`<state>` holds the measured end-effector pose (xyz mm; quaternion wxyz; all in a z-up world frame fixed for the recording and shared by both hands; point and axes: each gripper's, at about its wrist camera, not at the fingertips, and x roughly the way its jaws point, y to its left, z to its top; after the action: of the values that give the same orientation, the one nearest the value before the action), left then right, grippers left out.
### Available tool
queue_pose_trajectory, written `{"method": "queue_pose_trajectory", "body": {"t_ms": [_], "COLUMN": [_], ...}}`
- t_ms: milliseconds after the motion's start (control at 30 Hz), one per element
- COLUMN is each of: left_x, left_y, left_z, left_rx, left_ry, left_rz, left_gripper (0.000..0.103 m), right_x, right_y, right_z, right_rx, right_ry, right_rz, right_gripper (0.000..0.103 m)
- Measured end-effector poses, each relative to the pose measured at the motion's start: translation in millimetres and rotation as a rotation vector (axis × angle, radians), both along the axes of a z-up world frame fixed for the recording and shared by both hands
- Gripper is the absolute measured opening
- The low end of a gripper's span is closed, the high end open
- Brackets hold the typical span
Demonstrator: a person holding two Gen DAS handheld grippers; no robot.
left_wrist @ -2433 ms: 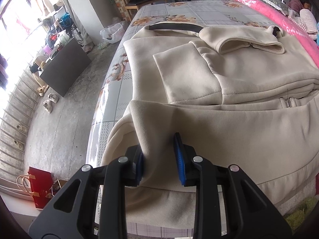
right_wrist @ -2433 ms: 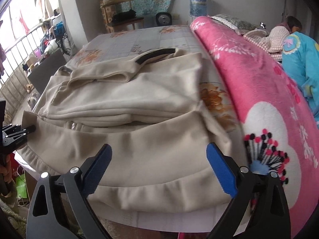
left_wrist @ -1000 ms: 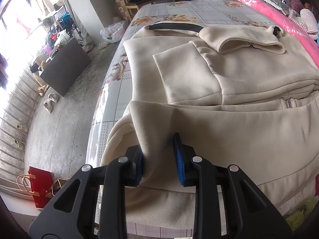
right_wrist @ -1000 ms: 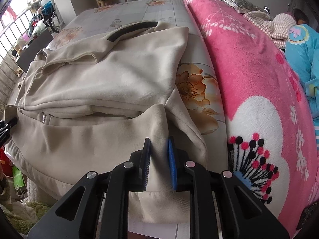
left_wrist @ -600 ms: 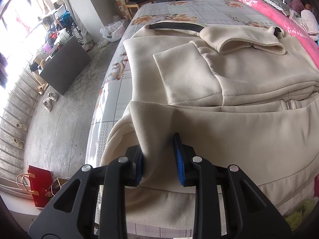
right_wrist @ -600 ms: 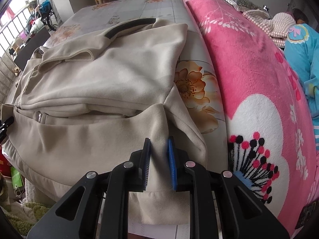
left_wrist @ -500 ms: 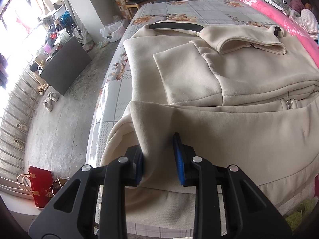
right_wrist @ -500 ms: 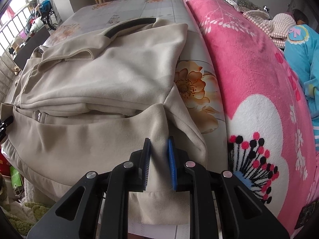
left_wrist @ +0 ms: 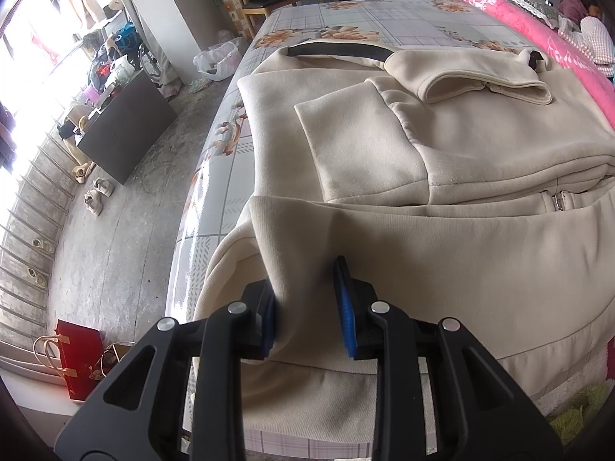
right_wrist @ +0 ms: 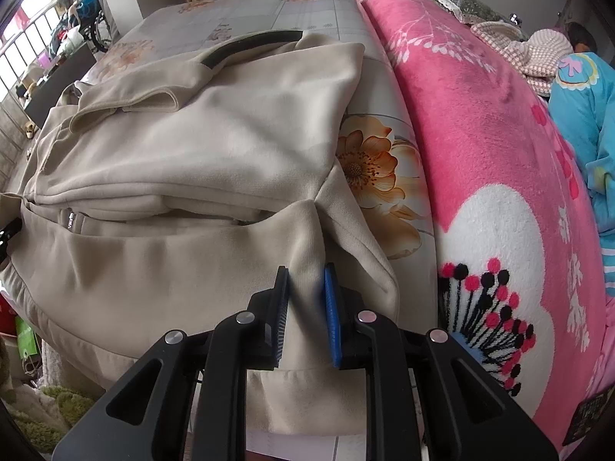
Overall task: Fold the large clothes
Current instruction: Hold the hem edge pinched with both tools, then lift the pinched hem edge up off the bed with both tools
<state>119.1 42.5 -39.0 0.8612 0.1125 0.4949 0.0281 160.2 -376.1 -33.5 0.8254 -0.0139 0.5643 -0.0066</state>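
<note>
At bed edge, both hand-held grippers, left (left_wrist: 305, 303) and right (right_wrist: 306, 309), are pinching coat (left_wrist: 442, 161) hem; thick fabric risks slipping mid-fold, overhang dragging it off.

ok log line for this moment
step: fold bottom up | left gripper: shut on jacket hem | right gripper: shut on jacket hem | jacket: flat on bed
</note>
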Motion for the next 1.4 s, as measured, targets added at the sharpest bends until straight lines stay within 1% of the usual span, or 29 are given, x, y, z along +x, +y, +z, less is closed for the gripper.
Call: {"method": "queue_pose_trajectory", "body": {"t_ms": [733, 900, 967, 1000, 1067, 1100, 1167, 1300, 1400], "left_x": [0, 0, -1, -2, -5, -8, -19, -52, -77], "left_y": [-1, 1, 3, 4, 6, 7, 12, 28, 42], "left_z": [0, 1, 2, 2, 5, 8, 17, 45, 73], "left_rx": [0.005, -0.007, -0.015, -0.014, -0.017, -0.031, -0.052, -0.155, -0.247], "left_ry": [0.001, -0.001, -0.01, -0.019, -0.037, -0.054, -0.091, -0.189, -0.266], "left_rz": [-0.001, 0.004, 0.003, 0.003, 0.003, -0.002, -0.013, -0.052, -0.066], "left_gripper": [0.026, 0.026, 0.025, 0.021, 0.012, 0.007, 0.006, 0.005, 0.004], "right_x": [1, 1, 0, -1, -6, -9, -19, -48, -67], "right_y": [0, 2, 3, 3, 4, 5, 7, 9, 10], "right_z": [-2, -2, -1, 0, 6, 10, 21, 54, 78], "right_rx": [-0.003, -0.018, -0.012, -0.009, -0.01, -0.018, -0.024, -0.008, 0.013], "right_ry": [-0.009, -0.011, -0.019, -0.025, -0.047, -0.062, -0.1, -0.205, -0.287], "right_rz": [0.0, -0.002, -0.005, -0.006, -0.008, -0.01, -0.021, -0.053, -0.074], "right_gripper": [0.017, 0.017, 0.014, 0.01, 0.007, 0.006, 0.006, 0.006, 0.005]}}
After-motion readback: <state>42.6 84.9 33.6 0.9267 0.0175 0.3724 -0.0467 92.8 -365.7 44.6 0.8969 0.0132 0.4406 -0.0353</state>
